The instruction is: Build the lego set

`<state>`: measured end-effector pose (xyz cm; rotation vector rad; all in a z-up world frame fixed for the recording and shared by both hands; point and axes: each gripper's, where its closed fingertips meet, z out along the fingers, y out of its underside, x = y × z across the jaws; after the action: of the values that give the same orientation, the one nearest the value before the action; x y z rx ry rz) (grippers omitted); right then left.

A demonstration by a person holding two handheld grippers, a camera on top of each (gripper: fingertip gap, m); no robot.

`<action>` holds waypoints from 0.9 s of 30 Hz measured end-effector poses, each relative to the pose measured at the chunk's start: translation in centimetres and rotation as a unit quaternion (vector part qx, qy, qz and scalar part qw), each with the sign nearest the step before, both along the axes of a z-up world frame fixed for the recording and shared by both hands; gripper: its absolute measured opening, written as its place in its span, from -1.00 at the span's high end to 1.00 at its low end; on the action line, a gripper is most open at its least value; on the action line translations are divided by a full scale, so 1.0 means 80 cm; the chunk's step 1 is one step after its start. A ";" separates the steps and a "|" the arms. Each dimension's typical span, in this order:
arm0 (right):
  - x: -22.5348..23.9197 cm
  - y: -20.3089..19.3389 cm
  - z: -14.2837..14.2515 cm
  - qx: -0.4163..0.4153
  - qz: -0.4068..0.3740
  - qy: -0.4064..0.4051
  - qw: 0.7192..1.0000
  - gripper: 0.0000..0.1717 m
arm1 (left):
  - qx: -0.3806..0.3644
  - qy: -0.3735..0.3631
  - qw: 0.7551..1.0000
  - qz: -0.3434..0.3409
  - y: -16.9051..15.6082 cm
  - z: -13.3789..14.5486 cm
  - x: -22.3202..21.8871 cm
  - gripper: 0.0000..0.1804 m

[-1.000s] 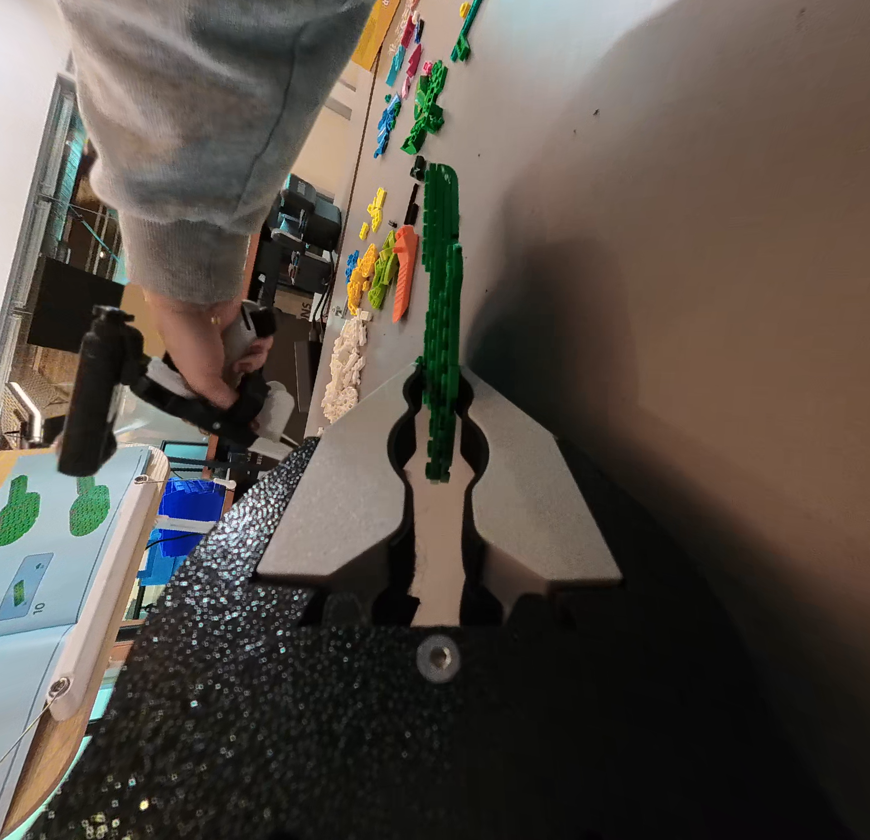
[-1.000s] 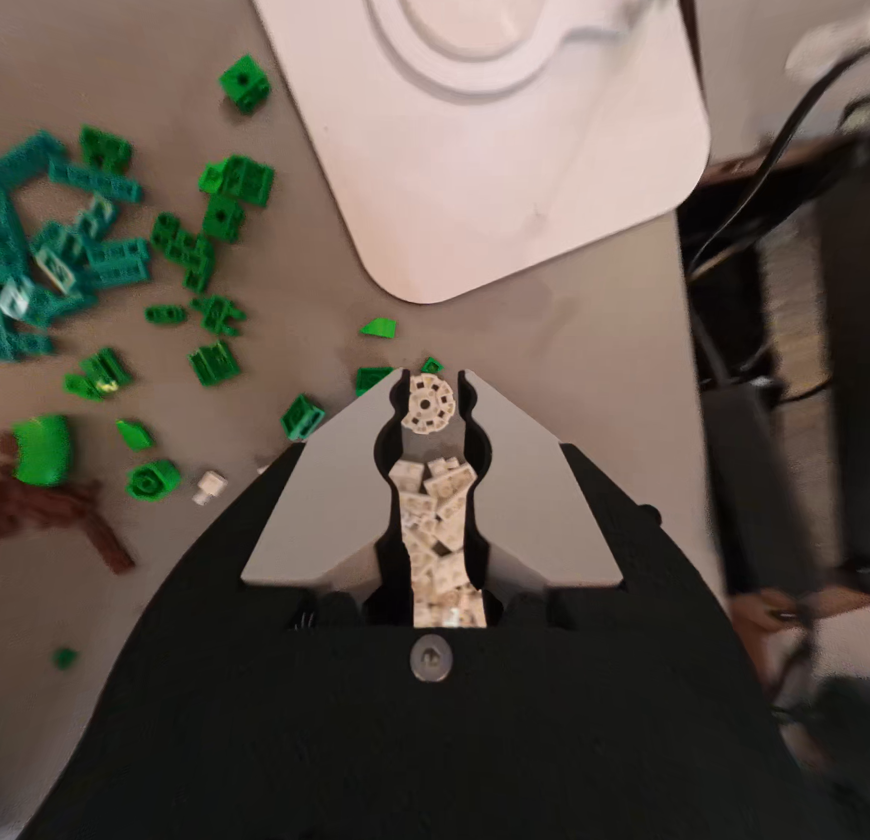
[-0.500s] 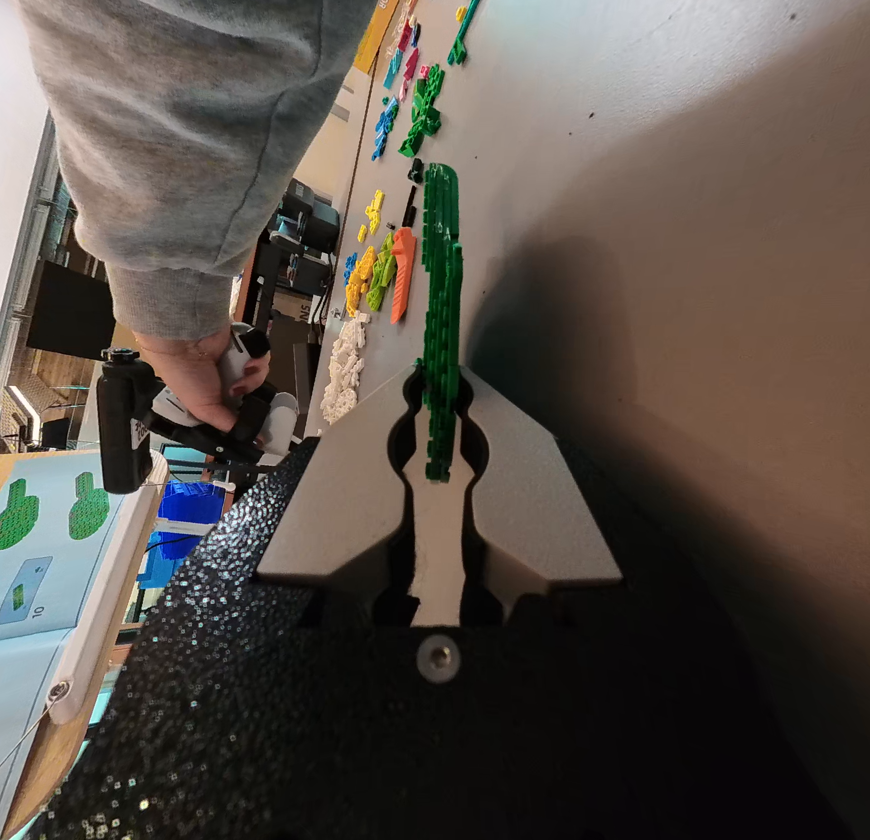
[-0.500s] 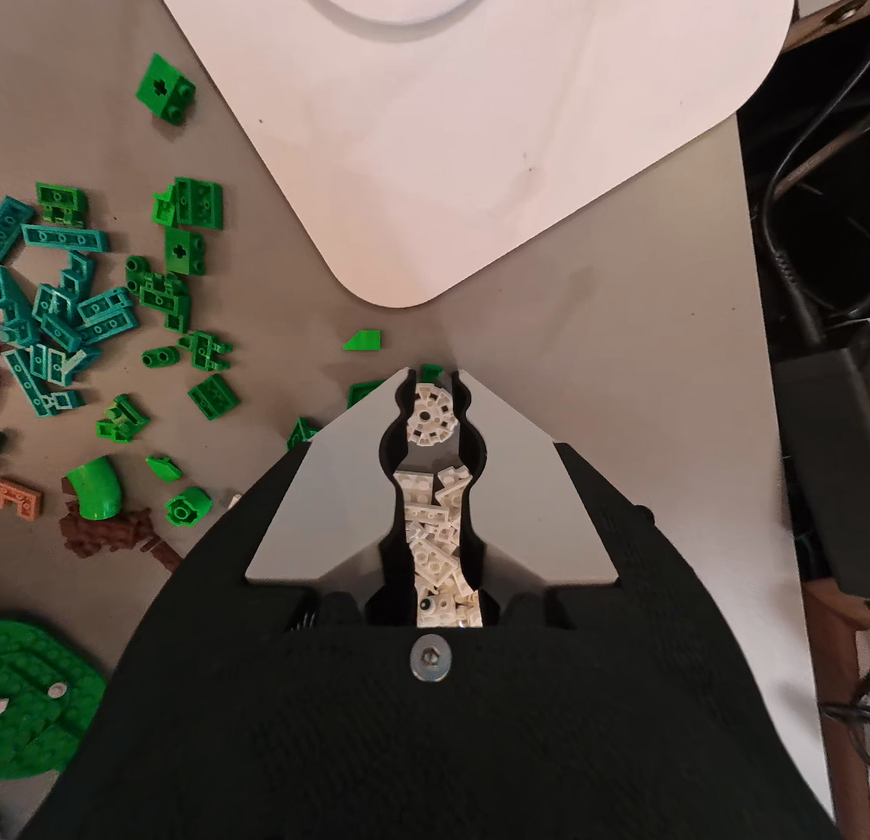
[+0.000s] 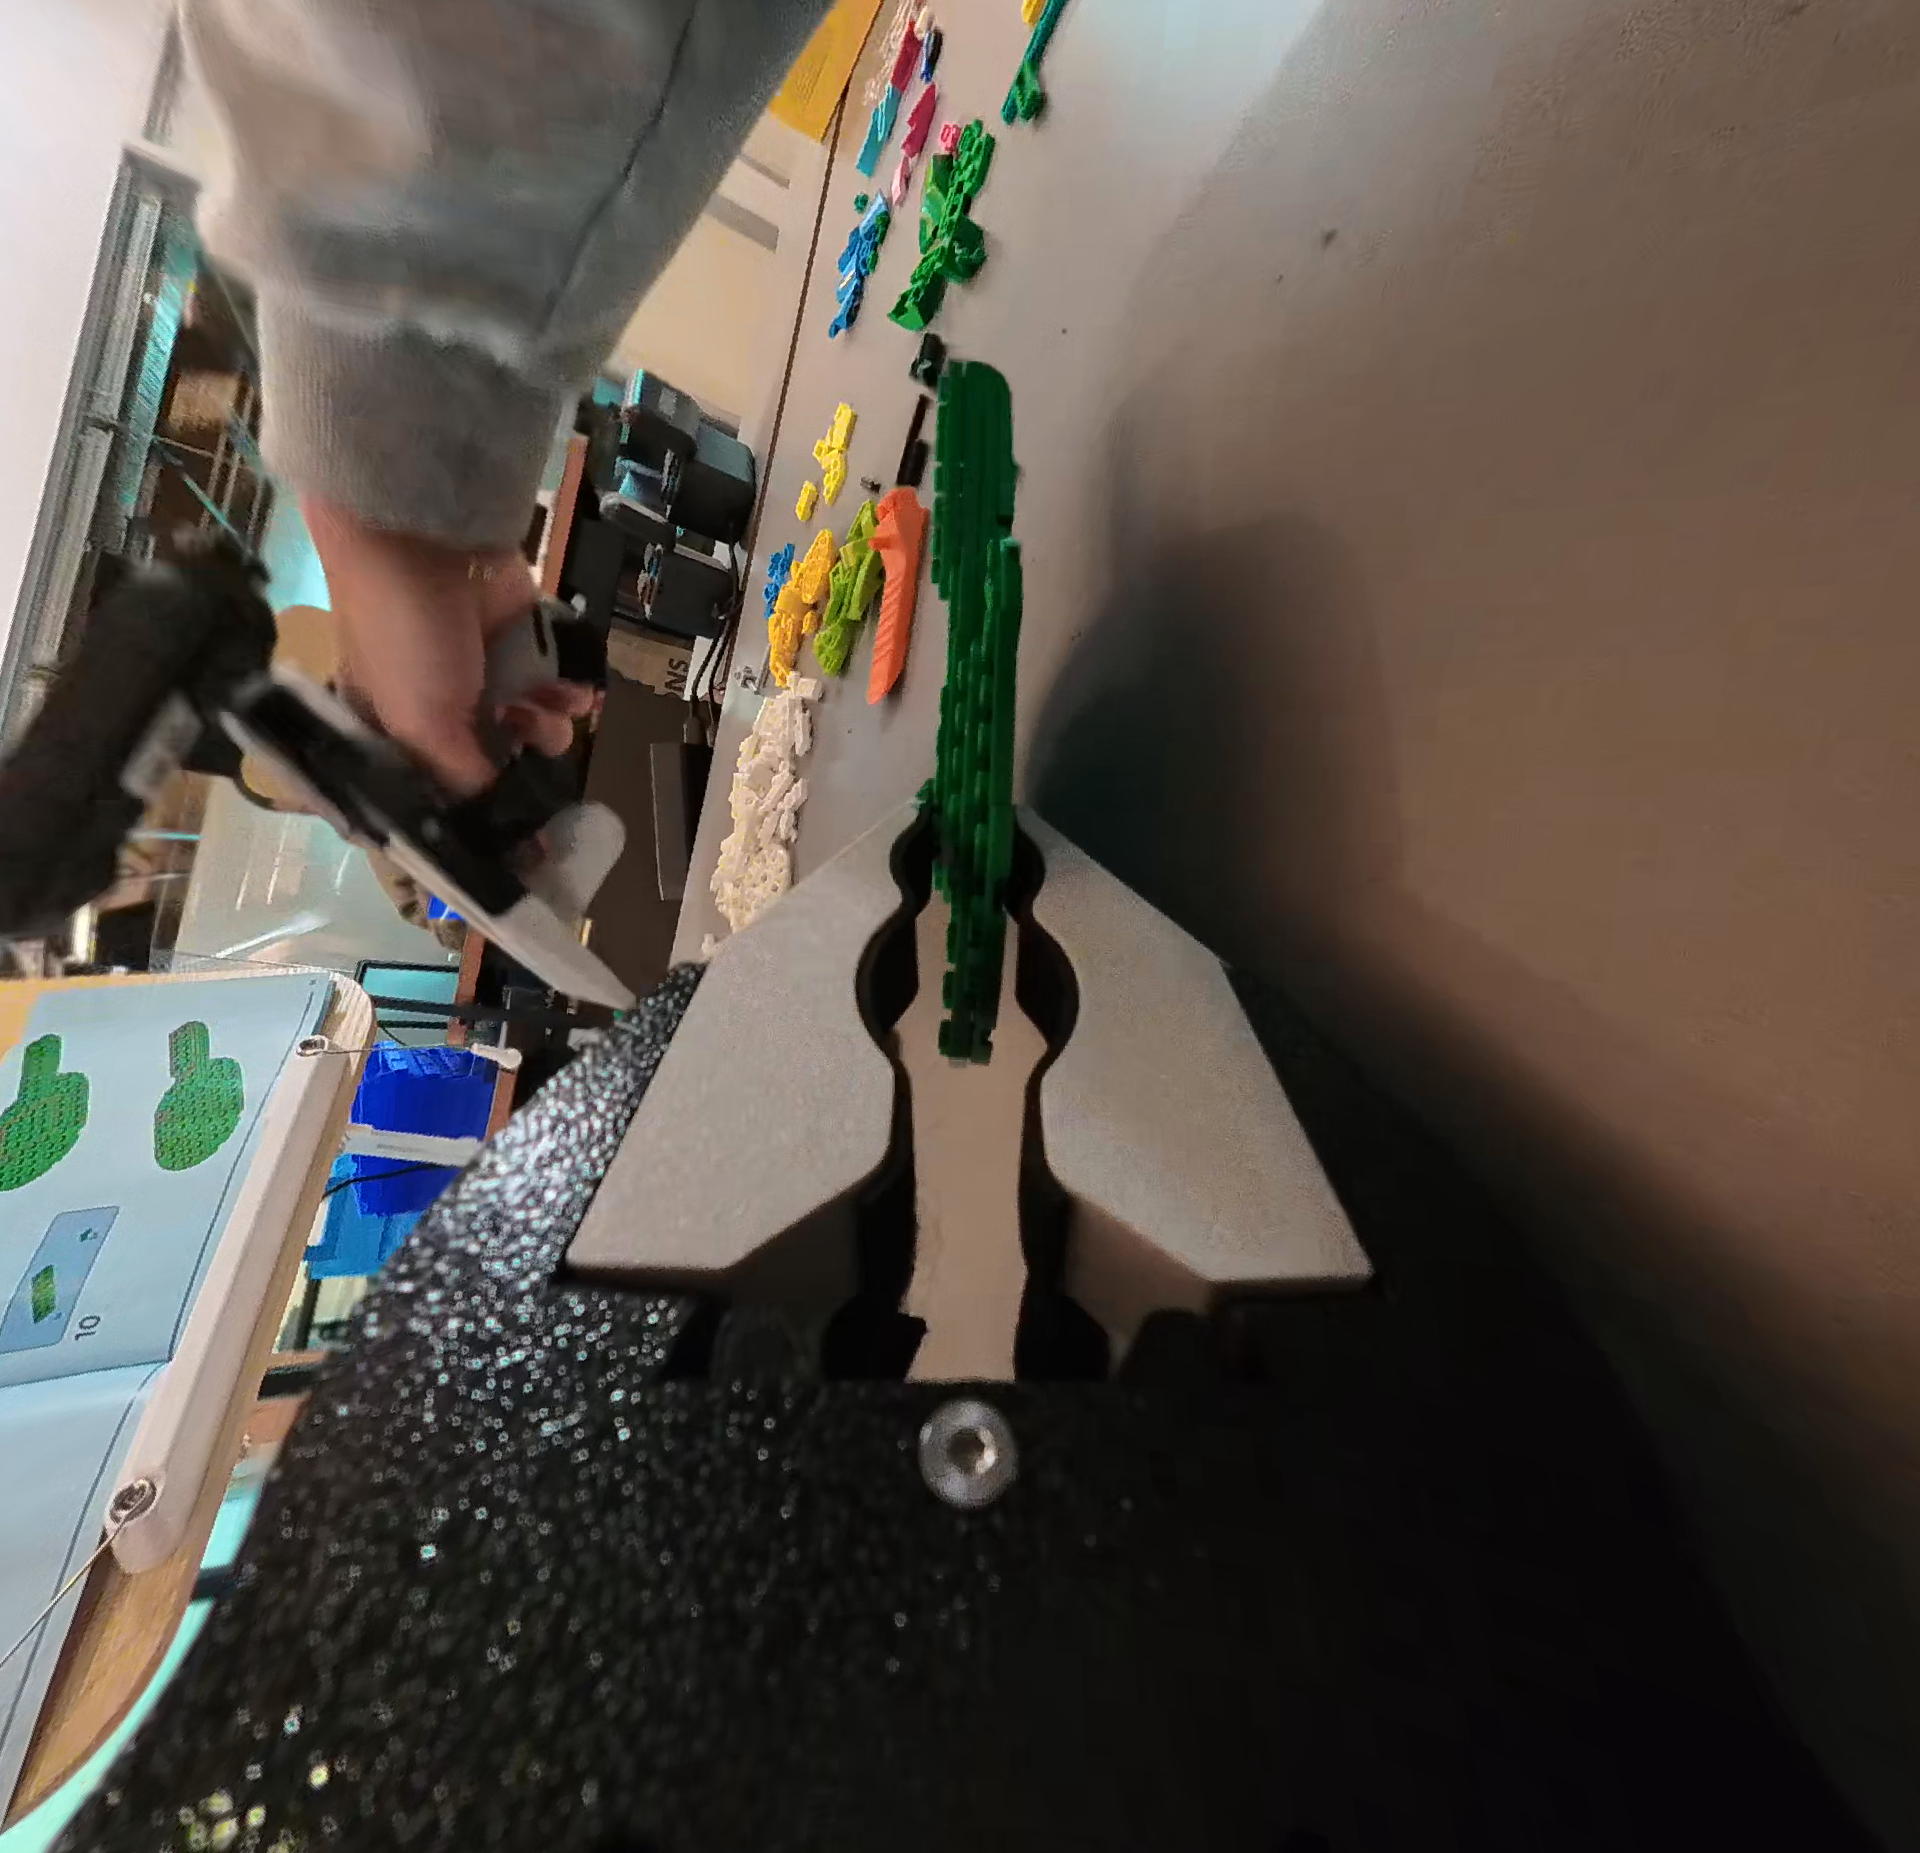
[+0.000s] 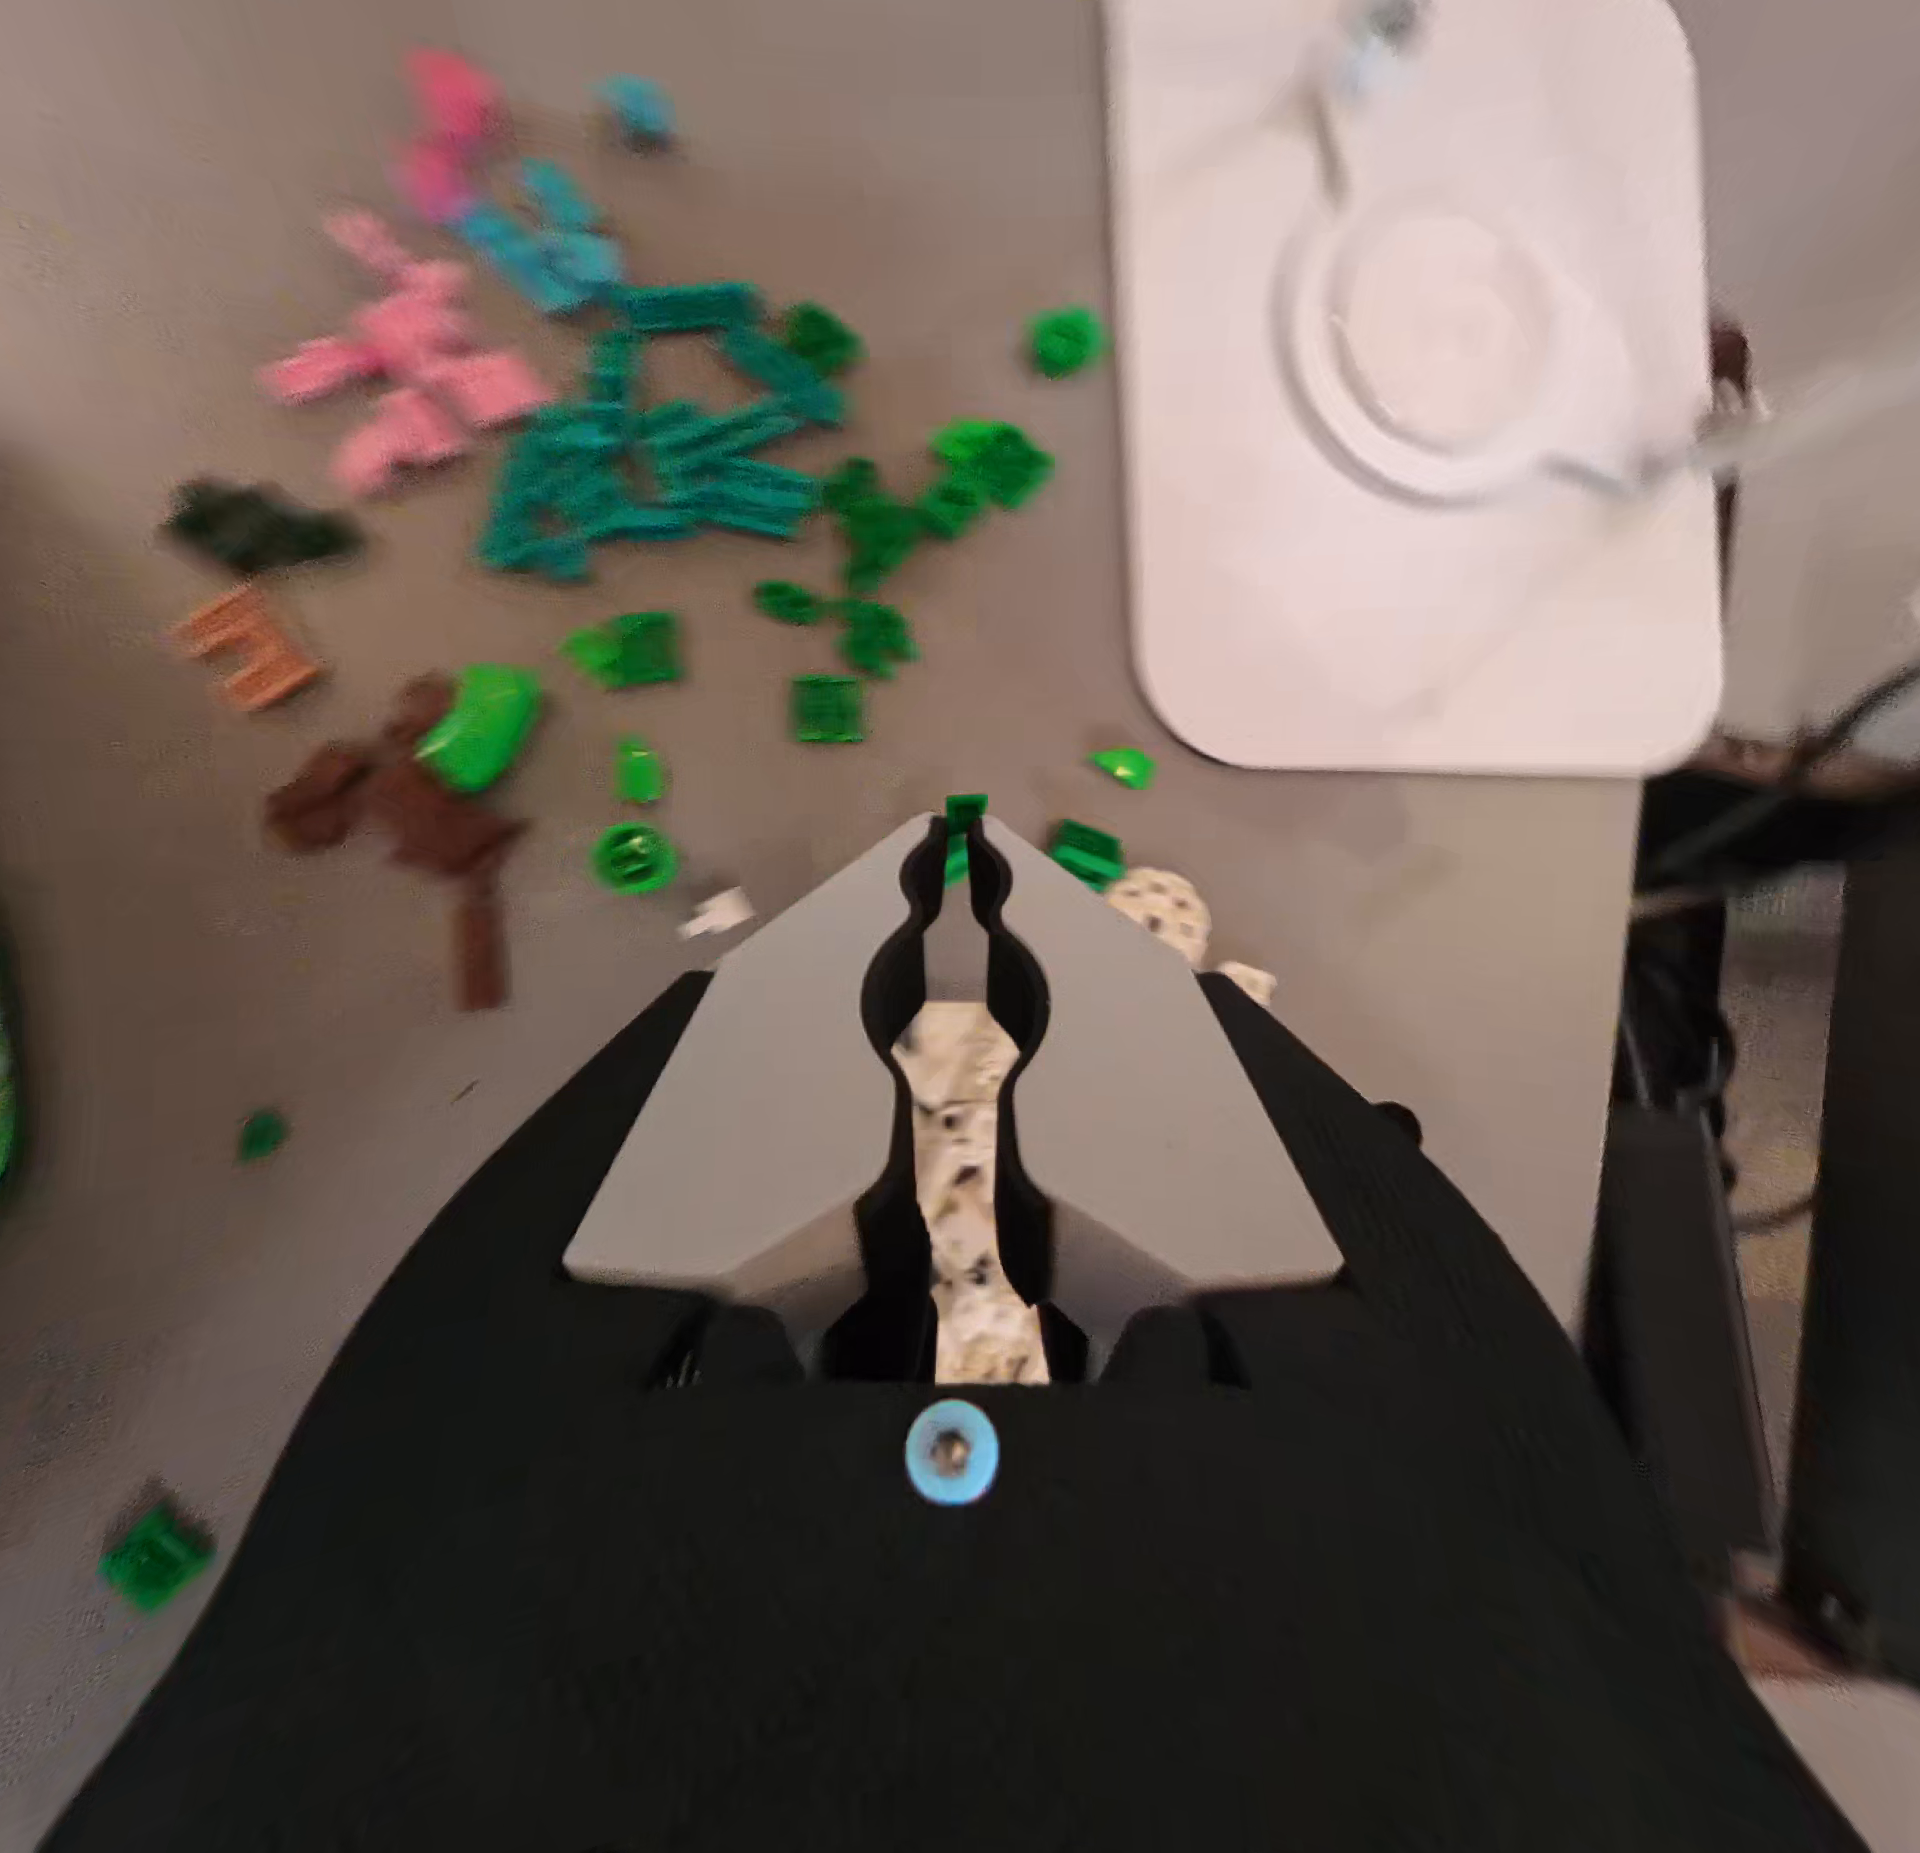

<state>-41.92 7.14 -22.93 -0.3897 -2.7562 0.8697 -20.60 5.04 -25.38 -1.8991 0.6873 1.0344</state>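
While the left gripper (image 5: pixel 971 868) clamps the edge of a green plate (image 5: pixel 977 598) at frame centre, the right gripper (image 6: pixel 956 847) pinches a small green piece (image 6: pixel 962 814) at its tips; loose bricks (image 6: pixel 644 473) lie upper left, unplaced.

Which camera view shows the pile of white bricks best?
The left wrist view shows it best: the pile of white bricks lies whole and fairly sharp on the table, left of the green plate assembly. In the right wrist view, the right gripper hides most of it; only blurred pieces show.
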 end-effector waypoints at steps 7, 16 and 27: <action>0.142 0.023 0.002 0.093 0.196 0.140 0.966 0.97 | 0.006 -0.020 1.000 0.012 0.000 0.001 -0.006 0.90; 0.220 0.027 0.000 0.276 0.350 0.398 0.802 0.98 | 0.004 -0.071 0.996 0.047 -0.005 -0.004 -0.019 0.89; 0.237 0.044 -0.008 0.442 0.488 0.547 0.517 0.98 | 0.010 -0.079 0.995 0.058 -0.007 -0.003 -0.023 0.89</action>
<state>-22.93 10.70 -23.57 1.4633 -1.5071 -0.3279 -22.45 4.48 -25.59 -1.9974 0.4789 0.9466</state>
